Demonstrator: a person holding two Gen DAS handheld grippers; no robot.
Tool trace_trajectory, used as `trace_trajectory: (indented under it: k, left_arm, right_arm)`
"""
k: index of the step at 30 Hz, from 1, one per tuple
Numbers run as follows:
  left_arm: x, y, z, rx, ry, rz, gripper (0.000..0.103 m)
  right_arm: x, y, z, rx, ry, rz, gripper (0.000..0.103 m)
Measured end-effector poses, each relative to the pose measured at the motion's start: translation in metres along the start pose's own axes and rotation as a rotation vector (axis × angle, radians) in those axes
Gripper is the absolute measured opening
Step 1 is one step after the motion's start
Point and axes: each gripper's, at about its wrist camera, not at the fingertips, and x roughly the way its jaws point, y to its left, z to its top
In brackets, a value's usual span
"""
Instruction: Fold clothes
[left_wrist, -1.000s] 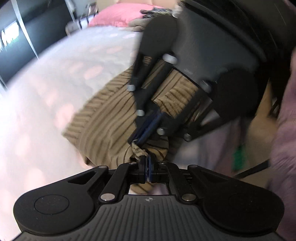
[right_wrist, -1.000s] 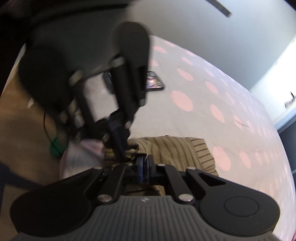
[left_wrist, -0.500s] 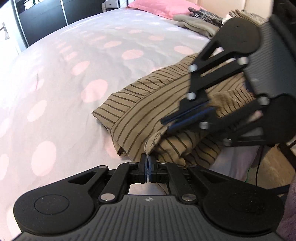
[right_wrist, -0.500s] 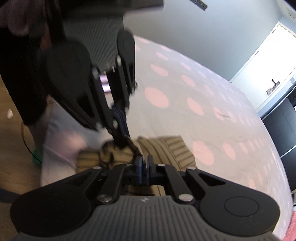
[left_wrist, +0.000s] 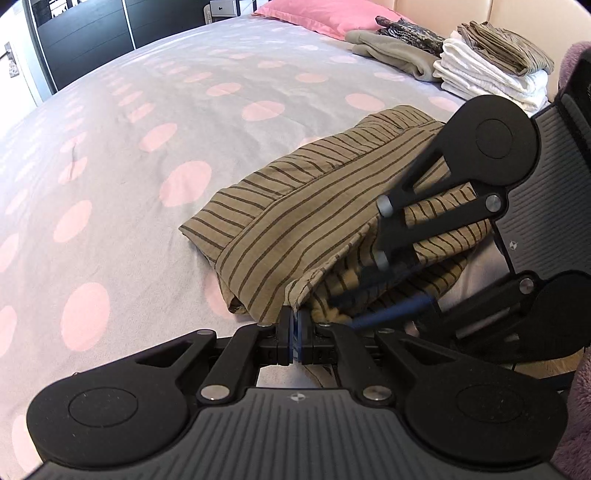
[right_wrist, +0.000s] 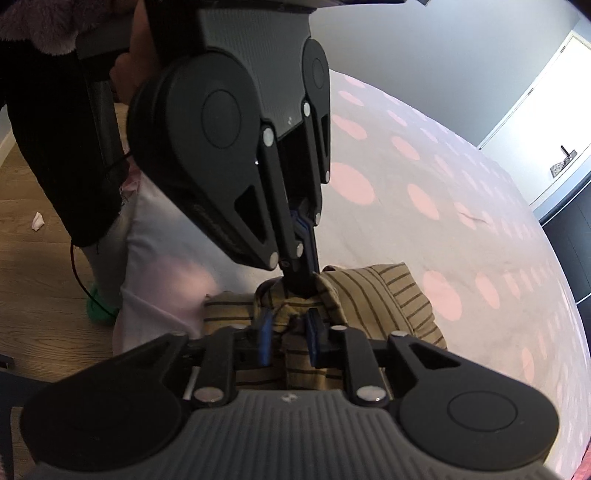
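I've got wide open bed (left_wrist: 155, 122) to the left of the striped garment (left_wrist: 303, 218), nothing lying on it toward the dark wardrobe (left_wrist: 85, 33). Far side is blocked: folded stacks (left_wrist: 491, 70) and a pink pillow (left_wrist: 314, 18) by the headboard. Right claw (left_wrist: 384, 295) crowds the left claw (left_wrist: 294, 317), v. little gap btwn them. The person's legs (right_wrist: 55, 155) stand at the bed edge.

In my left wrist view, the right claw (left_wrist: 384, 299) is blurred at its tips and covers the near right part of the shirt (left_wrist: 314, 206). The stack (left_wrist: 491, 70) of folded clothes is cut by the claw body. In my right wrist view, the left claw (right_wrist: 301, 273) hides the shirt's middle, and I cannot see the sleeve (right_wrist: 33, 22) fully at the top edge.
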Motion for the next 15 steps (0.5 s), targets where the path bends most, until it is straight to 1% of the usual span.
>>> trace_trajectory:
  k: [2, 4, 5, 8, 11, 12, 13, 14, 15]
  left_arm:
    - [-0.002, 0.001, -0.001, 0.002, 0.002, 0.009, 0.000]
    - [-0.005, 0.003, -0.002, -0.005, 0.003, 0.010, 0.000]
    - [-0.006, 0.006, -0.003, -0.011, -0.001, 0.000, 0.000]
    - [-0.013, 0.006, -0.008, 0.019, -0.002, -0.053, 0.000]
    - [-0.003, 0.000, -0.016, 0.111, 0.107, 0.021, 0.000]
    - [0.003, 0.000, -0.019, 0.137, 0.142, 0.081, 0.000]
    - [0.006, 0.001, -0.021, 0.132, 0.160, 0.113, 0.000]
    - [0.005, 0.004, -0.022, 0.105, 0.154, 0.100, 0.000]
    - [-0.001, 0.005, -0.021, 0.079, 0.129, 0.068, 0.000]
  right_arm:
    - [-0.007, -0.001, -0.001, 0.001, -0.015, 0.008, 0.004]
    - [-0.019, -0.003, -0.003, 0.002, -0.032, 0.039, 0.003]
    - [-0.025, -0.003, -0.005, -0.003, -0.038, 0.059, 0.003]
    - [-0.039, 0.003, -0.013, -0.042, -0.036, 0.097, 0.003]
    - [-0.037, 0.007, -0.018, -0.056, -0.005, 0.131, 0.003]
    - [-0.035, 0.010, -0.021, -0.065, 0.003, 0.129, 0.003]
    - [-0.034, 0.012, -0.022, -0.076, 0.007, 0.123, 0.003]
    - [-0.034, 0.013, -0.023, -0.079, 0.008, 0.118, 0.003]
    - [-0.036, 0.011, -0.024, -0.068, 0.002, 0.116, 0.003]
